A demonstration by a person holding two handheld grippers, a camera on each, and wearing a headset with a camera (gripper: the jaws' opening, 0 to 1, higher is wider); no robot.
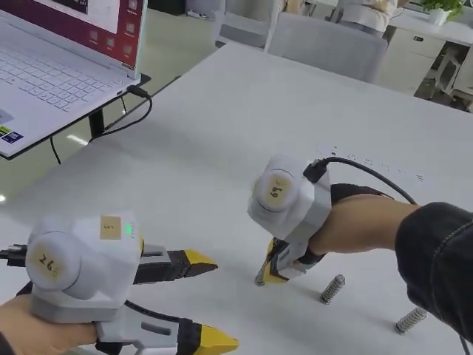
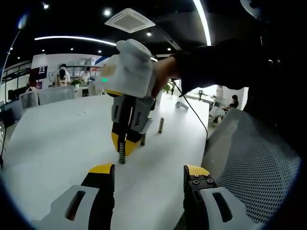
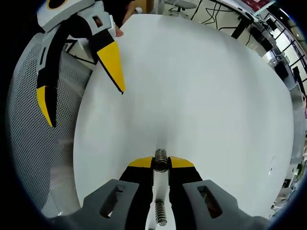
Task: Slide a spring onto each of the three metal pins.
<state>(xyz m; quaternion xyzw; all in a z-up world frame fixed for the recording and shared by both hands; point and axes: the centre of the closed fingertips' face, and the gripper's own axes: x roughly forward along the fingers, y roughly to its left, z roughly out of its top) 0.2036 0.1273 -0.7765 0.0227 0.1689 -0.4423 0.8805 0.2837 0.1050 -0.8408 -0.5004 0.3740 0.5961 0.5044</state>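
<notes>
Far left, head view: open laptop (image 1: pixel 59 66) on a dark stand beside the white bench (image 1: pixel 222 133), black cable (image 1: pixel 137 111) looping down from its side.

Bottom left: left gripper (image 1: pixel 211 299) held low above the bench, pointing right. Jaws released and spread wide, yellow tips well apart, nothing between them. Left gripper view agrees: bare gap between the tips, aimed at the right gripper.

Centre: right gripper (image 1: pixel 267 275) pointing steeply down at the bench, held by a hand coming out of a dark sleeve (image 1: pixel 436 251). Jaws clenched on a spring (image 3: pixel 161 160). In the right gripper view, coil pinched between the yellow tips, one end poking out just ahead of them, the rest running back between the jaws. In the left gripper view, spring upright under the tips, lower end at the bench surface. Actual contact: cannot tell.

Right of that: second spring (image 1: pixel 332 288) standing on end on the bench, near the right gripper but apart from it. Further right: third spring (image 1: pixel 411 319), also on end, apart from the second. What keeps these two upright: cannot tell.

Far right, left gripper view: grey mesh chair (image 2: pixel 244 158) just beside the bench edge.
</notes>
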